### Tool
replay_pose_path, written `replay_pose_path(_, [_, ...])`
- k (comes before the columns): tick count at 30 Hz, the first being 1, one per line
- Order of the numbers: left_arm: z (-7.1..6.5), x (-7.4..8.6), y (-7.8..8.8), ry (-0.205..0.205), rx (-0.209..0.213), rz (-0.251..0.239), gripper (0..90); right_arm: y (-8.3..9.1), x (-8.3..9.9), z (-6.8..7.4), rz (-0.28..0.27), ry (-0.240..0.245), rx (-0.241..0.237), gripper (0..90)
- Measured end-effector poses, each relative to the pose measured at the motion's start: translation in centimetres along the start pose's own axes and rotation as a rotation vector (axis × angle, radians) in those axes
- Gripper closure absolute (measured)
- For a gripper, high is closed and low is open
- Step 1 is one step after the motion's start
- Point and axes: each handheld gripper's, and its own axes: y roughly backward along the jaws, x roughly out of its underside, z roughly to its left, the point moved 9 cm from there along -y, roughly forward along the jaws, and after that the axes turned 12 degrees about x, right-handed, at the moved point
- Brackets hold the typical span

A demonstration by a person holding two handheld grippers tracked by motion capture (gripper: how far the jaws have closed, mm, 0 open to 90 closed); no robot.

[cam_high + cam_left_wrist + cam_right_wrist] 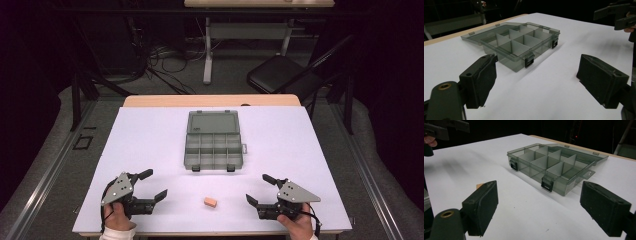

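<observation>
We hold our left gripper [152, 185] low at the near left, jaws spread wide and angled inward to the right, our left hand [117, 216] gripping behind it. Our right gripper [260, 189] mirrors it at the near right, jaws wide apart, facing left, right hand [296, 223] beneath.

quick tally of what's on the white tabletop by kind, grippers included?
Compartment box, lid open: 1
Small orange block: 1
Hand-held gripper: 2 (left hand-held gripper, right hand-held gripper, both with jaws apart and holding nothing)
Total: 4
</observation>
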Motion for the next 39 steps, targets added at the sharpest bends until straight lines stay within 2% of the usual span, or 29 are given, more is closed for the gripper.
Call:
replay_pose_path(4, [-0.1, 0.2, 0.0, 0.006, 0.005, 0.009, 16.0, -0.2, 0.1, 0.3, 0.010, -0.013, -0.024, 14.4])
replay_pose_path(7, [-0.1, 0.2, 0.0, 0.002, 0.009, 0.013, 16.0, -0.3, -0.1, 0.5, 0.004, 0.008, -0.022, 14.4])
replay_pose_path(10, [-0.2, 0.3, 0.1, 0.001, 0.004, 0.012, 16.0, -0.6, -0.2, 1.0, 0.011, 0.010, -0.053, 14.4])
replay_pose_path(15, [-0.2, 0.3, 0.2, 0.003, -0.002, 0.017, 16.0, -1.0, -0.1, 1.2, 0.048, -0.027, -0.046, 14.4])
replay_pose_path(16, [-0.2, 0.4, 0.2, 0.004, 0.000, 0.014, 16.0, -1.3, -0.2, 1.3, 0.070, -0.015, -0.024, 14.4])
replay_pose_path(20, [-0.2, 0.4, 0.2, 0.002, 0.000, 0.022, 16.0, -1.3, -0.5, 2.2, 0.074, 0.043, -0.023, 14.7])
replay_pose_path(26, [-0.4, 0.5, 0.2, -0.003, -0.001, 0.026, 16.0, -1.8, -1.2, 3.2, 0.063, 0.076, -0.026, 19.4])
replay_pose_path(33, [-0.6, 0.5, 0.3, -0.003, -0.001, 0.029, 16.0, -2.9, -1.3, 4.6, 0.116, 0.057, -0.075, 28.9])
replay_pose_path(35, [-0.6, 0.6, 0.4, -0.006, -0.002, 0.031, 16.0, -3.3, -1.3, 5.0, 0.144, 0.042, -0.101, 32.9])
replay_pose_path(37, [-0.6, 0.6, 0.3, 0.000, -0.007, 0.027, 16.0, -3.6, -1.3, 5.5, 0.183, 0.081, -0.119, 35.0])
replay_pose_path(38, [-0.6, 0.6, 0.3, 0.000, -0.007, 0.027, 16.0, -3.6, -1.3, 5.5, 0.183, 0.081, -0.119, 35.0])
replay_pose_path(39, [-0.6, 0.6, 0.4, 0.005, -0.005, 0.030, 16.0, -4.0, -1.9, 6.0, 0.177, 0.111, -0.118, 37.2])
